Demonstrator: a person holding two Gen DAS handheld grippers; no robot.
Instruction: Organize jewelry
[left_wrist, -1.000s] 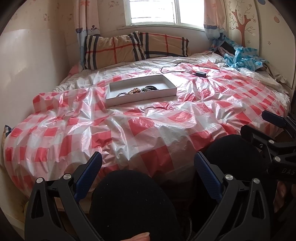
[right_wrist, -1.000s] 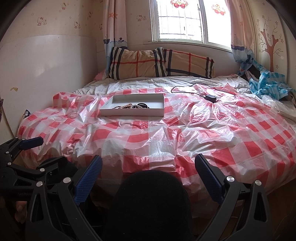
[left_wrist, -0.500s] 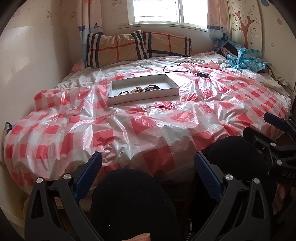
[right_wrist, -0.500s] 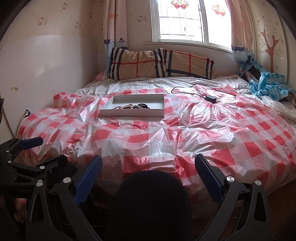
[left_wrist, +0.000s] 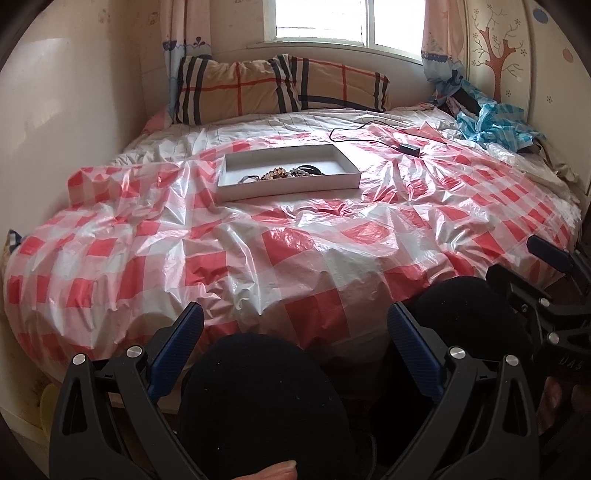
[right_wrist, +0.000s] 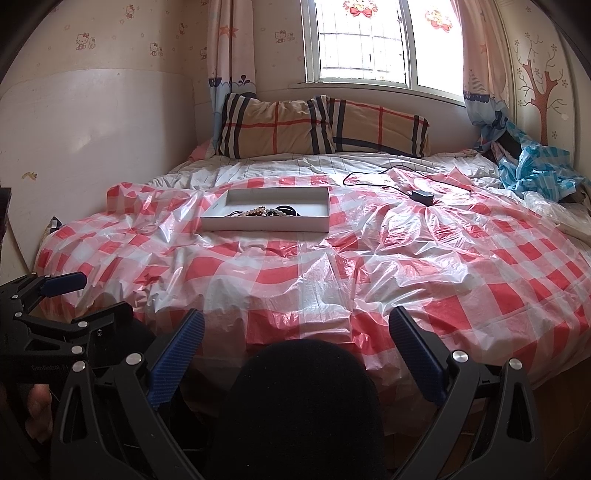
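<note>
Left gripper (left_wrist: 295, 328) tilts up slightly, so the white tray (left_wrist: 288, 186) sits lower in its view. Right wrist view barely shifts.

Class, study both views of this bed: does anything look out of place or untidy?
Yes. The jewelry lies in a tangled heap inside the white tray. A black charger with its cord trails loose across the checked plastic sheet, which is badly crumpled.

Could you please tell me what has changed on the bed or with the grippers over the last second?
Only the left hand-held gripper moved: its view has tilted slightly, so the white box sits a little lower in frame. Nothing was grasped or released. The right hand-held gripper stays open and still; the jewelry stays in the box.
</note>
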